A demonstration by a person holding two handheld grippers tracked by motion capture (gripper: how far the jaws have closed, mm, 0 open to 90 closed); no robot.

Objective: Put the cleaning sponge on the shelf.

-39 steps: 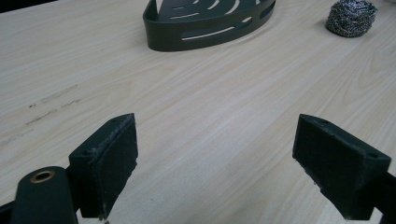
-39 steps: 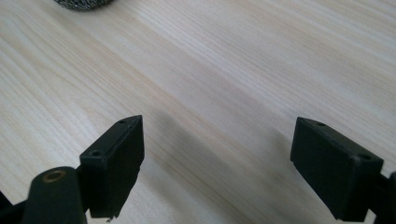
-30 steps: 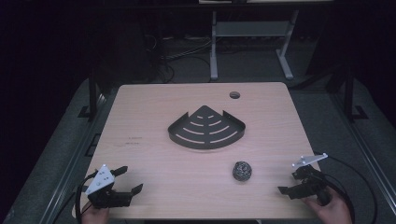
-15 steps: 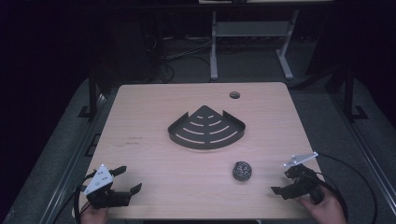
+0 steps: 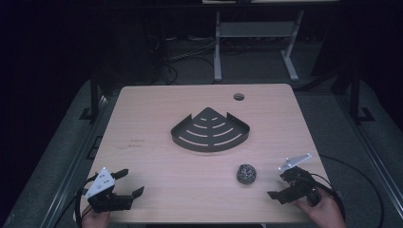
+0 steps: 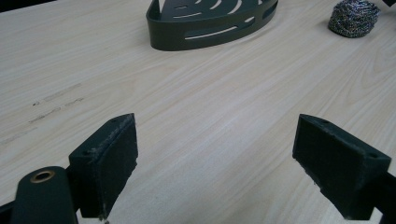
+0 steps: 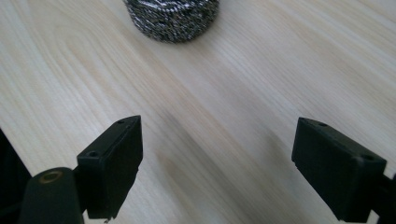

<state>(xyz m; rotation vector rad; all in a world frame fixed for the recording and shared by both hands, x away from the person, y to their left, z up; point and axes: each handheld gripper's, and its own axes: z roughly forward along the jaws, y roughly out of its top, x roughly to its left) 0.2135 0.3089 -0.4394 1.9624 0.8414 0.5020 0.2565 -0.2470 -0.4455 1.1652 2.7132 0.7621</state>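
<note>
Steel-wool scourer [image 5: 247, 174], a grey wire ball, rests on bare wood just in front of the dark slotted corner shelf [image 5: 210, 131], toward that shelf's right end, clear of its curved front rim. Pale wood-grain table [image 5: 157, 104] carries the shelf near its middle, with open board on all sides of it; a round cable hole [image 5: 238, 97] sits behind the shelf, near the far edge.

Right gripper [image 5: 283, 184] stands just right of the scourer, well in front of the shelf and close to the table's near right edge. Its jaws have just been opening and are spread wide with nothing between them; in the right gripper view the scourer [image 7: 172, 18] lies ahead of the pads, apart from them, with bare wood between.

Left gripper [image 5: 128, 183] sits well in front of the shelf's left end, by the near left edge. Its jaws are spread wide over bare wood, holding nothing. Unobstructed board lies between the two grippers.
</note>
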